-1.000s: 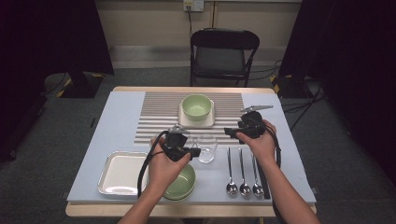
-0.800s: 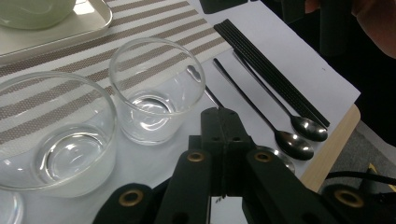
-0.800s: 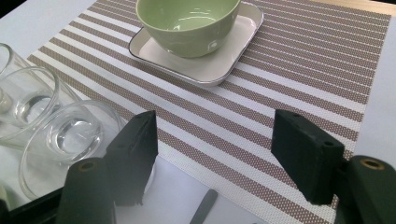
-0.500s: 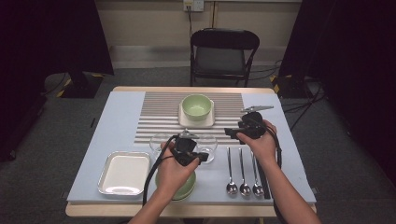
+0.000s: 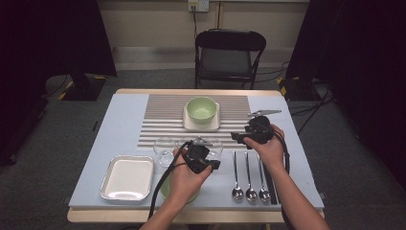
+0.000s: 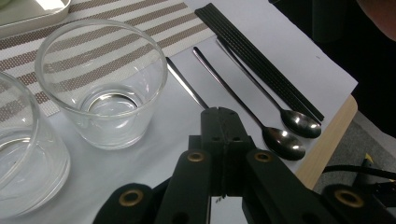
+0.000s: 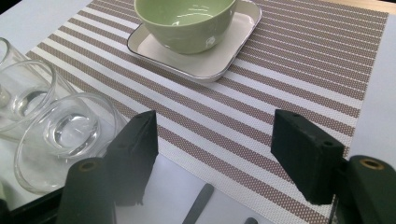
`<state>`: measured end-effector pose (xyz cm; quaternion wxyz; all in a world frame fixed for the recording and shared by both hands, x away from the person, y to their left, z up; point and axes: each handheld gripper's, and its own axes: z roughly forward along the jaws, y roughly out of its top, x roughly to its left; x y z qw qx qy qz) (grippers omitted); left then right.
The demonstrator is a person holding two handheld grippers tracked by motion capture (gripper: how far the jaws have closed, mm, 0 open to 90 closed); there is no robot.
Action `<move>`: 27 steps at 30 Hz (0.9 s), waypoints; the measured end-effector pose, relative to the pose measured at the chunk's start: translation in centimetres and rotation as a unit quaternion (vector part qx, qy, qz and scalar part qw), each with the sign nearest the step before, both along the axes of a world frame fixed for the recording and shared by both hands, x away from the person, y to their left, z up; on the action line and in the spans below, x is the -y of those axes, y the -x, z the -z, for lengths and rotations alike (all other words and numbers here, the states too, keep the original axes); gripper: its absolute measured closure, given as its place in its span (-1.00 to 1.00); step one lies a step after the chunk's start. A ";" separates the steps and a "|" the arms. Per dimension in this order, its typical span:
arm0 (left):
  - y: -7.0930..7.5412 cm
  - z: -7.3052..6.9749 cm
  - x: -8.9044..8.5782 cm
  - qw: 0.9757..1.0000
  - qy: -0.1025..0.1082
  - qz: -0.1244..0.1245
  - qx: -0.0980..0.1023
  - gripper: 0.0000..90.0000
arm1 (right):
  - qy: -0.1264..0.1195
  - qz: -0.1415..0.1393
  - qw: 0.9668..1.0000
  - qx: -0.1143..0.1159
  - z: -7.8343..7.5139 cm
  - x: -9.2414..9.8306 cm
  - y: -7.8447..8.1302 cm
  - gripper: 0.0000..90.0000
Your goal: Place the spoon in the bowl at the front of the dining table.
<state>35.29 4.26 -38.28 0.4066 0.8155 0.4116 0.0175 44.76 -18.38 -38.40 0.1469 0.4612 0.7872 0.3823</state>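
Curtained recording studio (image 5: 57, 38); staged table (image 5: 119, 124)

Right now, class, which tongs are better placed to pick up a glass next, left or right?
Right, probably. The right tongs stand open, empty, with a glass just beside them. The left tongs are near a glass too, but shut, so they would need opening first.

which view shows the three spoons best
The high view: all three spoons lie whole, side by side on the table beside the black chopsticks. The left gripper view shows two bowls and three handles; the third bowl hides behind the closed tongs. The right gripper view catches two handle tips.
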 end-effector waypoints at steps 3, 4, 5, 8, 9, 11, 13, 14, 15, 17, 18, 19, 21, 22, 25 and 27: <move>0.1 0.2 0.3 1.000 -0.002 0.003 0.000 1.00 | -0.002 -0.002 1.000 -0.002 0.1 -0.1 0.0 -0.30; 0.1 0.3 0.5 1.000 -0.002 0.004 -0.001 1.00 | -0.001 -0.003 1.000 -0.002 0.1 -0.1 0.0 -0.30; 0.2 0.3 0.6 1.000 -0.002 0.005 -0.002 1.00 | -0.001 -0.002 1.000 -0.003 0.2 -0.1 0.0 -0.30; 0.2 0.5 1.0 1.000 -0.004 0.010 -0.002 1.00 | 0.001 -0.003 1.000 -0.004 0.3 -0.1 0.1 -0.30; 0.3 0.6 1.1 1.000 -0.005 0.010 -0.003 1.00 | -0.001 -0.004 1.000 -0.003 0.4 -0.1 0.1 -0.30; 0.3 0.7 1.4 1.000 -0.004 0.012 -0.003 1.00 | -0.001 -0.002 1.000 -0.004 0.5 0.0 0.1 -0.30; 0.4 0.9 1.6 1.000 -0.006 0.015 -0.003 1.00 | 0.000 -0.003 1.000 -0.006 0.6 0.0 0.1 -0.30; 0.4 1.0 1.9 1.000 -0.005 0.014 -0.004 1.00 | 0.000 -0.003 1.000 -0.006 0.6 0.1 0.1 -0.30; 0.5 1.1 1.9 1.000 -0.008 0.016 -0.005 1.00 | 0.000 -0.003 1.000 -0.005 0.7 0.1 0.1 -0.30; 0.5 1.2 2.2 1.000 -0.010 0.018 -0.008 1.00 | 0.000 -0.003 1.000 -0.005 0.7 0.2 0.1 -0.30; 0.6 1.2 2.4 1.000 -0.006 0.018 -0.007 1.00 | 0.000 -0.003 1.000 -0.006 0.8 0.2 0.1 -0.30; 0.7 1.2 2.5 1.000 -0.011 0.021 -0.006 1.00 | 0.000 -0.003 1.000 -0.006 0.8 0.2 0.1 -0.30; 0.7 1.4 2.8 1.000 -0.007 0.021 -0.006 1.00 | 0.001 -0.005 1.000 -0.007 0.9 0.2 0.0 -0.30; 0.8 1.4 2.9 1.000 -0.009 0.020 -0.007 1.00 | 0.002 -0.006 1.000 -0.007 1.0 0.1 0.0 -0.30; 0.9 1.6 3.2 1.000 -0.012 0.024 -0.010 1.00 | 0.004 -0.007 1.000 -0.007 1.2 0.0 -0.1 -0.30; 1.0 1.7 3.3 1.000 -0.013 0.023 -0.010 1.00 | 0.005 -0.008 1.000 -0.008 1.3 -0.1 -0.1 -0.30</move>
